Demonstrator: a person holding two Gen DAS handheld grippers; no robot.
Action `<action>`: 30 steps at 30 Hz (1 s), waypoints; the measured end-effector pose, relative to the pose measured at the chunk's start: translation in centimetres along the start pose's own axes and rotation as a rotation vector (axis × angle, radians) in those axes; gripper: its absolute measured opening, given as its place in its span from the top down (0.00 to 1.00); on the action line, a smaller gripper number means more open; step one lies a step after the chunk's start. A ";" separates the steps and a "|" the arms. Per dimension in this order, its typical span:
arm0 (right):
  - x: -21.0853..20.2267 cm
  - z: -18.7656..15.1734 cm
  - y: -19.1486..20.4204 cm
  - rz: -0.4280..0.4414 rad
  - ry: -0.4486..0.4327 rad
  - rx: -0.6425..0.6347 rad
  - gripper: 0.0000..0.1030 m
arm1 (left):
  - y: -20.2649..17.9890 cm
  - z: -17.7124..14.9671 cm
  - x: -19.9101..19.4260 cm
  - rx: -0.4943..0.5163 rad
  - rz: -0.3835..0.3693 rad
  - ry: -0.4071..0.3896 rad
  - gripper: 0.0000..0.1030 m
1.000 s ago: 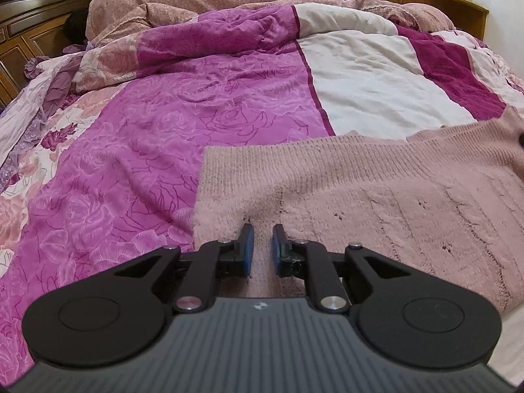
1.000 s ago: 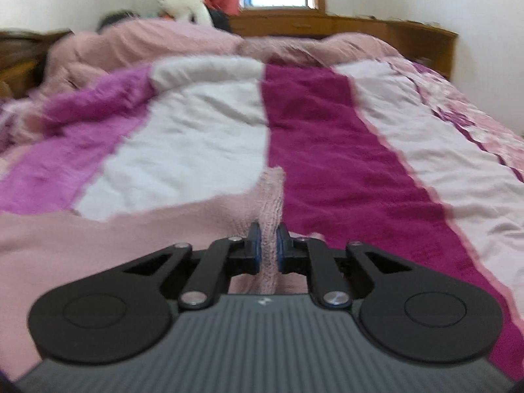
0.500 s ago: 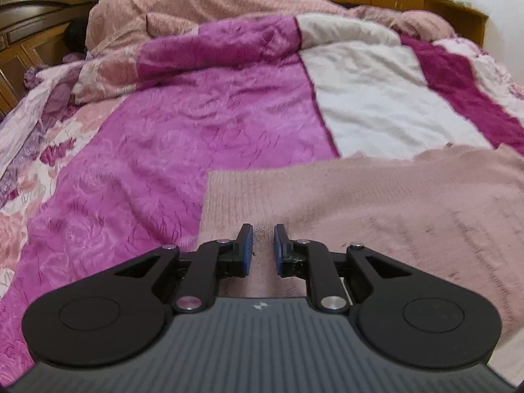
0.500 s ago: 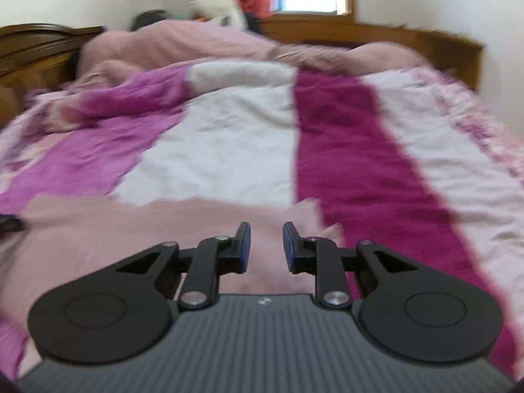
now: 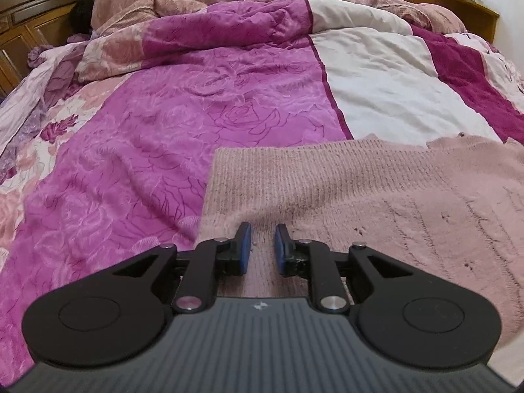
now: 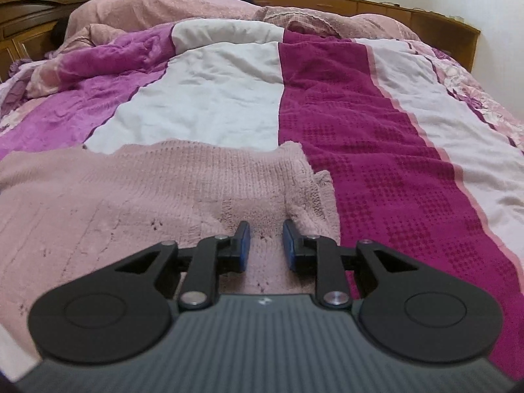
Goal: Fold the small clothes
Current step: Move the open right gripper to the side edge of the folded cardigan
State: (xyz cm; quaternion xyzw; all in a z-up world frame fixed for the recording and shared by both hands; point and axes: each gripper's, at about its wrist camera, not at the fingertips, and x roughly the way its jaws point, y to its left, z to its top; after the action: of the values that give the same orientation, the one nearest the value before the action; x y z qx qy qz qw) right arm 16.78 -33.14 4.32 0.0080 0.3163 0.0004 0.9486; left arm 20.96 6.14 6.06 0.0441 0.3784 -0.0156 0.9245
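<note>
1. Pink knit sweater (image 5: 360, 196) lies flat on the bedspread (image 5: 163, 131) in the left wrist view, its ribbed edge running across the frame and its left corner just ahead of the left gripper (image 5: 263, 234). That gripper's jaws are opening, parted over the knit and pinching nothing.
2. Seen from the right wrist, the sweater (image 6: 147, 190) spreads leftward, long axis crosswise; its rumpled right corner lies just ahead and right of the right gripper (image 6: 266, 232), whose jaws stand slightly apart, released. Each gripper is nearest its own corner.
</note>
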 end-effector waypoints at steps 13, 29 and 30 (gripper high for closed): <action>-6.4 -2.3 -3.3 0.058 -0.058 0.222 0.28 | -1.4 -3.1 -8.7 -0.126 -0.078 0.022 0.56; -3.9 -5.1 -5.6 0.290 0.015 0.425 0.26 | -4.9 -6.6 -8.7 -0.130 -0.047 0.129 0.54; -3.5 -5.2 -5.7 0.292 0.008 0.455 0.26 | -5.0 -6.6 -8.6 -0.130 -0.047 0.132 0.54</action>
State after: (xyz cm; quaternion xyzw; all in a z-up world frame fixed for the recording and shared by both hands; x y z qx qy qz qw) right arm 10.80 -38.78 2.21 0.2667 0.3074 0.0662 0.9111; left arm 9.88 1.74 7.06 -0.0236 0.4395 -0.0097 0.8979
